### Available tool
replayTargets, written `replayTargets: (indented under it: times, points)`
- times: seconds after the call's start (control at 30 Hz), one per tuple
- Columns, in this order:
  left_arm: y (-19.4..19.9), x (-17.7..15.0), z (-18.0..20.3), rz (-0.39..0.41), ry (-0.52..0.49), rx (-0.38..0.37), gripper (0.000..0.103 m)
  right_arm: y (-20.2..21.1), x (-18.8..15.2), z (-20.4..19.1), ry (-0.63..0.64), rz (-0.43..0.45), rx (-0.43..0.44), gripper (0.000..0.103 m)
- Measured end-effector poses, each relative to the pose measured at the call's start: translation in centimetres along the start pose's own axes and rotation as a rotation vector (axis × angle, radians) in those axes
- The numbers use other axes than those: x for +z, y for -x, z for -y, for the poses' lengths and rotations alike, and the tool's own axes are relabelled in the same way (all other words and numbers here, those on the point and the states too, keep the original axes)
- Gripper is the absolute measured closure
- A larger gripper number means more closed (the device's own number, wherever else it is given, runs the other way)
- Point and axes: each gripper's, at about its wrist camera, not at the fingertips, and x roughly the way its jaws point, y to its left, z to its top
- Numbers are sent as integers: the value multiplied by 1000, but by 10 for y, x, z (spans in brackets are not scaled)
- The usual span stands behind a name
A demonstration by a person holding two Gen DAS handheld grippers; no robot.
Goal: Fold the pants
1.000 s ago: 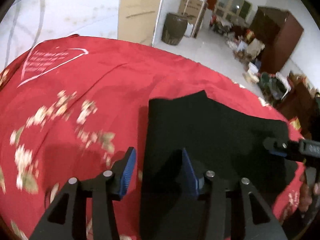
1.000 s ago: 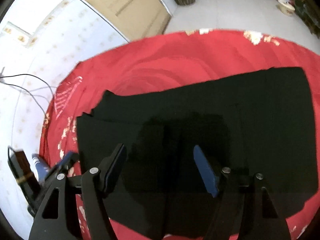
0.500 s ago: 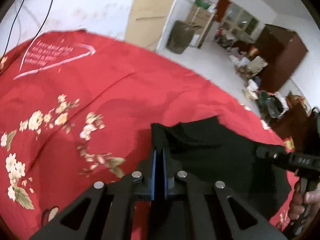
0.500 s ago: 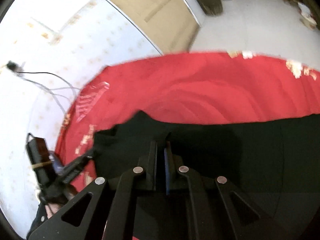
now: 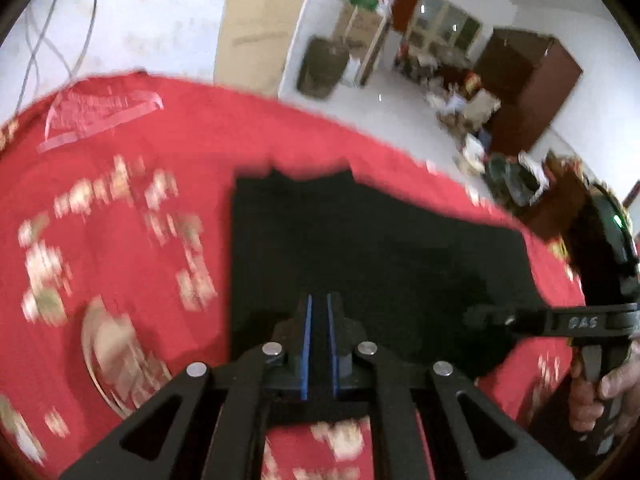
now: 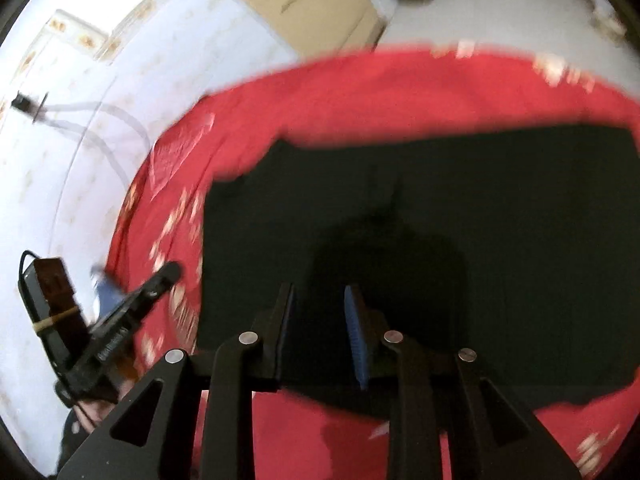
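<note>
Pants (image 5: pixel 360 248), black, lie flat as a folded rectangle on a red floral bedspread (image 5: pixel 120 184).

Left claw (image 5: pixel 318 344): blue pads nearly together, narrow slot between them. Dark cloth fills the slot's background; whether a layer is pinched there cannot be told. Claw sits over the near edge of the garment.

Right claw (image 6: pixel 318 328): fingers parted, nothing between them, poised above the near hem with its shadow on the cloth.

Outward: far edge of the pants ragged at the left corner, one layer stepping past another. Bedspread runs beyond on all sides; white wall and tiled floor past it.

Risks, as judgement:
- If the left claw has hold of only the top layer, a lift would peel the stack apart and undo the fold.
- Dark cloth on dark claws hides the layer edges; a grab could miss the hem or catch the bedspread beneath.
- Both views are blurred, suggesting fast motion; a quick pull could drag the whole garment askew.

View differences: left wrist camera shows the right claw's handle with the hand (image 5: pixel 600 392) gripping it, plus cluttered room and brown cabinet (image 5: pixel 528 92). Right wrist camera shows the full width of the pants, their right edge, and the left claw (image 6: pixel 172 270) from the side.
</note>
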Motion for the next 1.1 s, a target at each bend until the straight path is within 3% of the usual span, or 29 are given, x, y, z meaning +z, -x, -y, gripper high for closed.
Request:
replayTargets:
  times: [0.07,0.13,0.23,0.43,0.57,0.67,0.8,0.93,1.0,1.1]
  points:
    - [-10,-18,1,-66,-2,20,93,-26,-18,1,15,-179,-61,78]
    - [-13,-30,-1,-79,-13,44,93,-21,-24,2,16,-165,-61,79]
    - [-4,-30,-2,-82,6,49,93,-19,-28,7,-1,-213,-80,79]
    - [4,-29,-7,-77,-3,104,93,10,-25,0,23,-56,-84,78]
    - [3,-36,-14,-80,20,102,93,-13,-29,8,-10,-180,-129,77]
    - [15,-36,-11,-58,22,119,93,0,-28,5,-3,-117,-139,77]
    - [27,-31,2,-9,12,87,93,20,-30,4,-33,-12,-52,77]
    - [8,-31,8,-40,-2,69,78,14,-29,11,-48,-17,-32,77]
    - [-7,-36,6,-89,6,97,78,8,-28,14,-62,-36,-35,77]
    - [-1,-38,5,-80,3,110,78,-6,-30,24,-98,-130,-63,77]
